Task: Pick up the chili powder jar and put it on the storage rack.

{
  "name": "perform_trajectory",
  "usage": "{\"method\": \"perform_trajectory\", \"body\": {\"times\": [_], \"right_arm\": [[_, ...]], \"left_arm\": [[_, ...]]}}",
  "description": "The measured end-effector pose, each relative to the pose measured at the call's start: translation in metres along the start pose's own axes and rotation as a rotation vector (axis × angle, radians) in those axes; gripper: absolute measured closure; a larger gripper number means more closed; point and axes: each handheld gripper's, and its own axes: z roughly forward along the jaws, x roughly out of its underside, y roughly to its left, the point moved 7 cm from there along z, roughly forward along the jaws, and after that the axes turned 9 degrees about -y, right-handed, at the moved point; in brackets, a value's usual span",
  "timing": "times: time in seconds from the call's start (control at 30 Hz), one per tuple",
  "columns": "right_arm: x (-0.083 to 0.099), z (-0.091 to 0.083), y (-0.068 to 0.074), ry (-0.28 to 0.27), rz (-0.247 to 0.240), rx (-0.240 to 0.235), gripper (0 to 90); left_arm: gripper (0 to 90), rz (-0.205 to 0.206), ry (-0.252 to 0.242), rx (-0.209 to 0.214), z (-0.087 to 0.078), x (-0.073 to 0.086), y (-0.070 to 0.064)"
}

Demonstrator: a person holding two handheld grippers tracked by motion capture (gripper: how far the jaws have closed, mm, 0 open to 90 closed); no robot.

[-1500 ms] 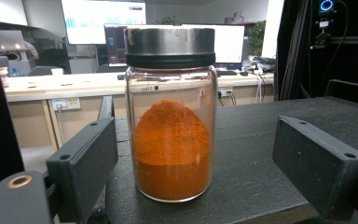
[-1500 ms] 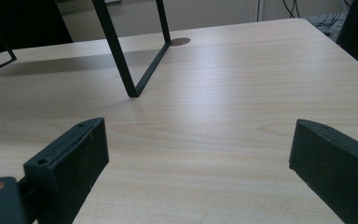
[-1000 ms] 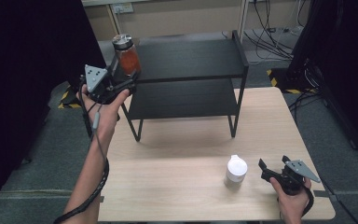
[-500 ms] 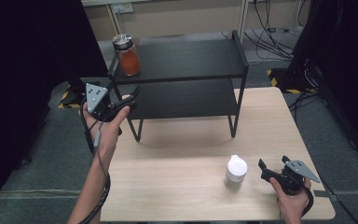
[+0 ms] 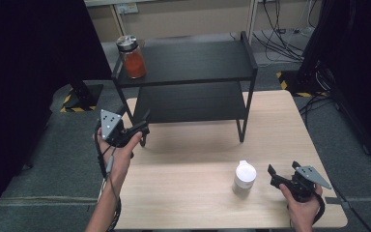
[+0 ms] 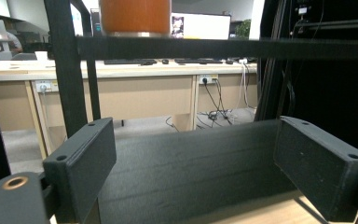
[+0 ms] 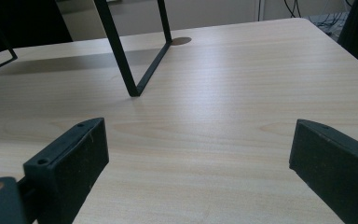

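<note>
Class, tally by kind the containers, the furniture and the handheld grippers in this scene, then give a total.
Jars with orange contents: 1
White bottles: 1
Black shelf racks: 1
Wooden tables: 1
Grippers, left gripper and right gripper: 2
Total: 6

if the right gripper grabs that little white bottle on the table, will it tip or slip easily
Probably tippy: the white bottle stands upright, taller than its base is wide, so a sideways nudge could topple it. It looks like smooth plastic, so possibly a bit slippery. It seems small enough for the right gripper, whose jaws stand wide open beside it. Its weight can't be judged.
</note>
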Motion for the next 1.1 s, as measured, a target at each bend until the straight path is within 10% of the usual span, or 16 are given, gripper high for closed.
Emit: {"method": "perform_trajectory", "body": {"times": [1.1], "right_arm": [[0.000, 0.000, 0.001, 0.003, -0.005, -0.002, 4.5]], "left_arm": [[11.2, -0.050, 0.096, 0.029, -0.043, 0.096, -0.001]]}}
